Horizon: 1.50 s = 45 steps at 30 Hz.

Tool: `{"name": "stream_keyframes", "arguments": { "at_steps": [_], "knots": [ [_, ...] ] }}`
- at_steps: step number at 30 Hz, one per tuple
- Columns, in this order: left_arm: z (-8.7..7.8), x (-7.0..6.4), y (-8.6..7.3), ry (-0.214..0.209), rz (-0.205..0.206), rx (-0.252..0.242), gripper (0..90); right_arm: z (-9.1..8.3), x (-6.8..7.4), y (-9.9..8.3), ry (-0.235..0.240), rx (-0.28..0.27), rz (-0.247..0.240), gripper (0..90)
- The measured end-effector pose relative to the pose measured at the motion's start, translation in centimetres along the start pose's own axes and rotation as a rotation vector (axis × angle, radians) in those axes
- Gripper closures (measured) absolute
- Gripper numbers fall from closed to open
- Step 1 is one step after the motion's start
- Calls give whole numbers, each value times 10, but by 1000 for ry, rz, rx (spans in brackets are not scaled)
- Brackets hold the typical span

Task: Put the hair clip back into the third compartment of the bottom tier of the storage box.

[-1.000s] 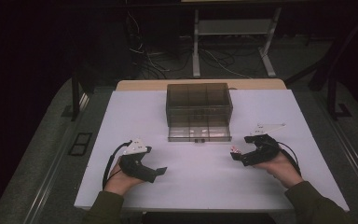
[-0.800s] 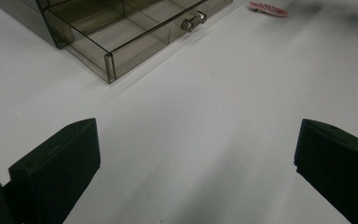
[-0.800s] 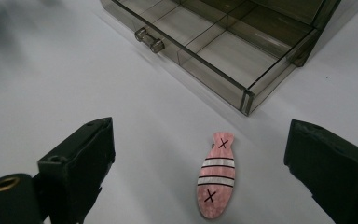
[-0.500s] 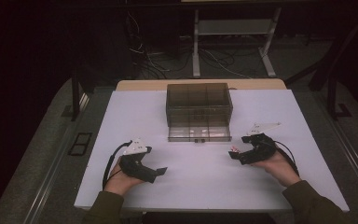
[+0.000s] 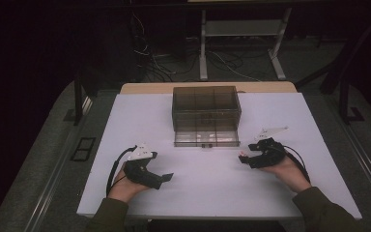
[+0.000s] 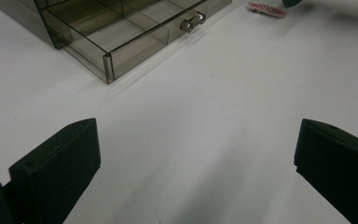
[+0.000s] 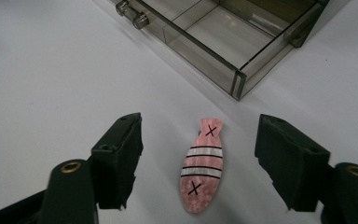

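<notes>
two black X marks on pink fish clip [image 7: 200, 165]

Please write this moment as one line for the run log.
left gripper: open, empty | right gripper: open, jaws either side of pink fish-shaped clip lying on white table | smoky transparent drawer box: drawer open

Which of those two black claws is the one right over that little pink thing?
The right claw: its open jaws straddle the pink fish-shaped striped clip lying flat on the white table. The left claw has only bare tabletop between its jaws.

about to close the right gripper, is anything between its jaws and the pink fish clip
Nothing visible does. The pink fish clip lies flat on the white table between the open jaws of the right gripper, touching neither.
</notes>
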<state>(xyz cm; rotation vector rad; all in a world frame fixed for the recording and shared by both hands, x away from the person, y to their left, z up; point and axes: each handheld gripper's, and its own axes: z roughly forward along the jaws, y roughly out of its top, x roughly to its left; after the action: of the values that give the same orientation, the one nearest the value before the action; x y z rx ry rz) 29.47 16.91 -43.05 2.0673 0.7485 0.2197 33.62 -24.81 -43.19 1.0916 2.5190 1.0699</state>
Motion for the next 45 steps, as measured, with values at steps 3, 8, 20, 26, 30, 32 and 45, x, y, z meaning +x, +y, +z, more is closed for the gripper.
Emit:
{"name": "stream_keyframes", "arguments": {
  "at_steps": [3, 8, 20, 26, 30, 32, 45],
  "knots": [
    [0, 0, 0, -1, -1, 0, 0, 2, 0, -1, -1, 11, -4, 387],
    [1, 0, 0, -2, 1, 3, 0, 5, 0, -2, -1, 23, -6, 438],
    [1, 0, -1, -3, 0, 3, 0, 10, -2, -5, -7, 48, -13, 541],
    [1, 0, -1, -3, 1, 3, 0, 11, -3, -6, -10, 59, -24, 568],
    [1, 0, -1, -4, 1, 3, 0, 12, -2, -7, -14, 64, -29, 593],
    [1, 0, -1, -3, 1, 2, 0, 12, -1, -7, -16, 64, -32, 604],
    [1, 0, 0, -3, 1, 1, 0, 12, -1, -7, -31, 66, -42, 655]
  ]
}}
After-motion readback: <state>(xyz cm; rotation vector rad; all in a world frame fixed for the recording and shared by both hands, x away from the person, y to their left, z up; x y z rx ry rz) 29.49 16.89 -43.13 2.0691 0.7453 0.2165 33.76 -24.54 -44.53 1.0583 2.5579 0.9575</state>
